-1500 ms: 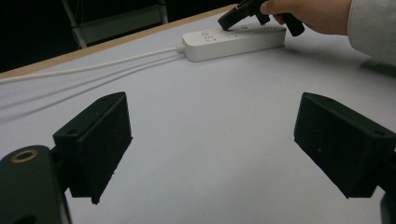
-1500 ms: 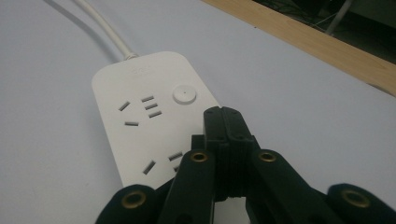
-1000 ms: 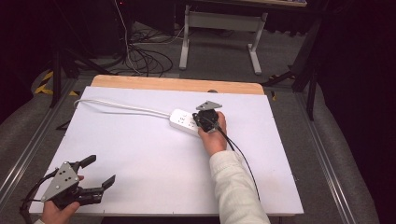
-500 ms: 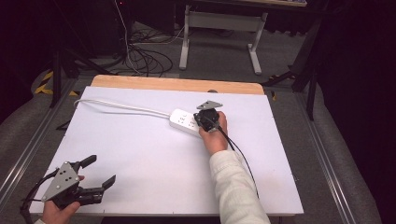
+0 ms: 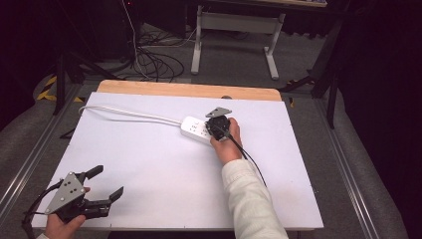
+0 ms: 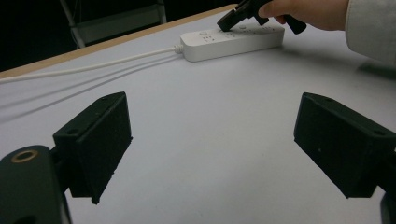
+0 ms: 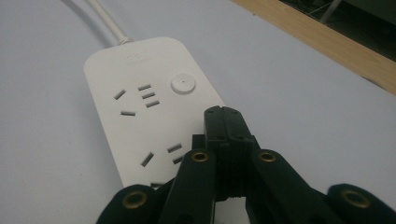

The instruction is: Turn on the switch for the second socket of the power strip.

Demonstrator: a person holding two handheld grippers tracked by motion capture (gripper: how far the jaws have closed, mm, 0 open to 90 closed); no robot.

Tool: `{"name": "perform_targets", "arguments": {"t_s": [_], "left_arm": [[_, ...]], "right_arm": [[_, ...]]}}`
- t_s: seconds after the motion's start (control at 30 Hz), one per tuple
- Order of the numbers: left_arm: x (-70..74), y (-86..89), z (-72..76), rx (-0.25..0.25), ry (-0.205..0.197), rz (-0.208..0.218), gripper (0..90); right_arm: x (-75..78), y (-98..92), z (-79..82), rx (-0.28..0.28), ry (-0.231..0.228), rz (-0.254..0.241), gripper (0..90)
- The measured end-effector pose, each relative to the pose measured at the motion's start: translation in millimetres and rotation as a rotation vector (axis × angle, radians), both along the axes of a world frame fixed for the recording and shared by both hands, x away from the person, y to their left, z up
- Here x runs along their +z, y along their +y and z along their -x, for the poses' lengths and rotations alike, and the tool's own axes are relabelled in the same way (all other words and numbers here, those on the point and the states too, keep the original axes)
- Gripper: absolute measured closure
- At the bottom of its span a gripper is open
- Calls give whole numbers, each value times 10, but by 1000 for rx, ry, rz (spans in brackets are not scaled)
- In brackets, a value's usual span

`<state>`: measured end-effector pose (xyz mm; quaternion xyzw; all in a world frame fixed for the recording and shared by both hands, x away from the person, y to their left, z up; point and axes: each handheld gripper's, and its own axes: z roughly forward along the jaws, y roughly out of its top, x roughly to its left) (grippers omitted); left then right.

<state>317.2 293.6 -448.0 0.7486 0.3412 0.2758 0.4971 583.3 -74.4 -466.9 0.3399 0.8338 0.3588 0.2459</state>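
Note:
A white power strip [image 5: 194, 129] lies flat at the middle back of the white table [image 5: 159, 164], and its white cord [image 5: 129, 115] runs off to the back left. My right gripper [image 5: 214, 127] hovers over the strip's right half with its jaws shut together and nothing between them. In the right gripper view the shut tips [image 7: 224, 119] sit just above the strip [image 7: 140, 93], short of its round button [image 7: 182, 84]. My left gripper [image 5: 108, 181] rests at the table's front left corner, open and empty, its jaws [image 6: 212, 135] set wide apart facing the strip [image 6: 233, 39].
A wooden edge [image 5: 189, 90] runs along the back of the table. Beyond it, on the floor, lie black cables [image 5: 149, 55] and a white stand's frame [image 5: 234, 35]. A sleeve [image 5: 249, 199] crosses the front right of the table.

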Motion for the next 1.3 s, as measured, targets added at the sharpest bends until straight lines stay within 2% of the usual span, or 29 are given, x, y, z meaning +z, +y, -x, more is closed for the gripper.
{"name": "perform_targets", "arguments": {"t_s": [0.1,0.3,0.47,0.5,0.57,0.63,0.67,0.9,1.3], "left_arm": [[-3,1,2,2,4,10,118],[0,4,3,3,4,9,117],[0,1,-1,3,4,10,117],[0,3,-4,3,4,9,117],[-2,3,-14,1,8,10,117],[-1,5,-22,-1,5,7,117],[-2,4,-24,-2,5,8,117],[-2,-4,-22,-2,8,15,118],[-6,-2,-32,1,12,18,117]], "right_arm": [[-4,-8,0,-5,4,-15,900],[3,2,9,-18,1,-5,900],[9,-21,-9,-23,18,-31,900],[14,-22,-7,-22,9,-40,900],[26,-20,-14,1,24,-38,900],[62,-10,4,3,29,-33,900],[72,5,20,10,35,-31,871],[203,71,133,46,-9,-46,853],[475,-63,245,54,-24,-121,745]]}}
